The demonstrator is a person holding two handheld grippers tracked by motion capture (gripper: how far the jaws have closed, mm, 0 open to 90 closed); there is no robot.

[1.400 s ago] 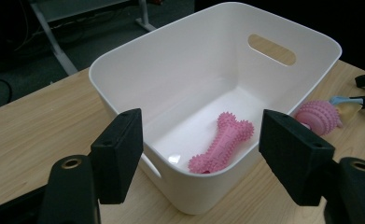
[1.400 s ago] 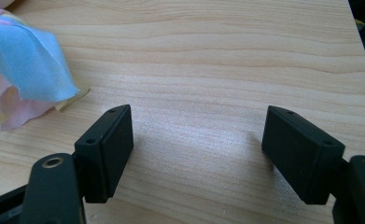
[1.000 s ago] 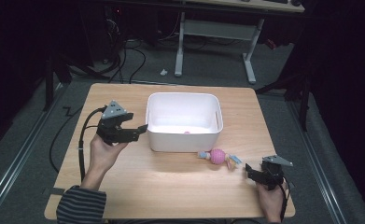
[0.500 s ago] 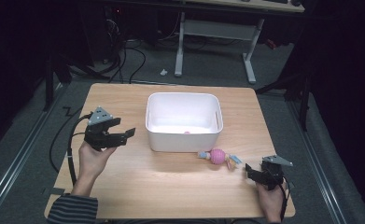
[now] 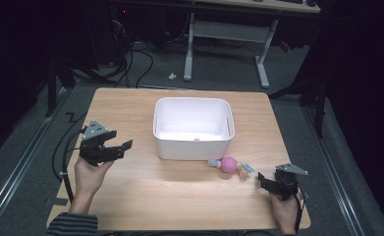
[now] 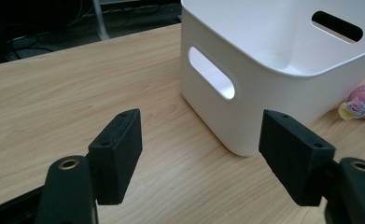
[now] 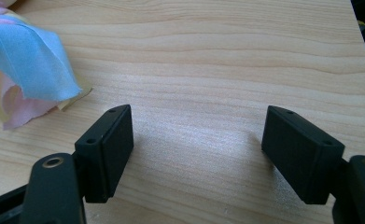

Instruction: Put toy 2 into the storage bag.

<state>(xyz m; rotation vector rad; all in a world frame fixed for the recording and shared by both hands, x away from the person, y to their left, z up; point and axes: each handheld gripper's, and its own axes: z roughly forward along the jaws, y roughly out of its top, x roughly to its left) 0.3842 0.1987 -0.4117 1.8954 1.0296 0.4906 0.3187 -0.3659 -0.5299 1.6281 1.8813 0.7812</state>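
**Toy position & gripper status**

Toy [image 5: 229,164]: pink knobbly ball w/ pastel fabric tails at both ends. Lies flat on table [image 5: 130,206], just in front of bin [image 5: 193,147], near its front right corner; whether toy touches bin wall cannot be told. Long axis runs approx. left-right across table in high view, right end tilted slightly toward the person. Longer tail (blue/yellow/pink) points right, toward right gripper [image 5: 264,181]; short tail points left, along bin front.

Left gripper [image 5: 122,147]: held by left hand [image 5: 89,172] at left side of table, well apart from bin and toy. Jaws spread, nothing between them. In left gripper view the left gripper [image 6: 201,149] looks along table at bin corner w/ handle slot; toy [image 6: 364,100] shows beyond the corner, at the right.

Right gripper: near front right corner of table, low over it, jaws aimed left toward toy. Jaws spread, bare wood between them. In right gripper view, toy's tail [image 7: 28,65] lies just beyond left jaw, not touching it.

Bin: white, upright, mid-table; small pink item [image 5: 196,139] on its floor.
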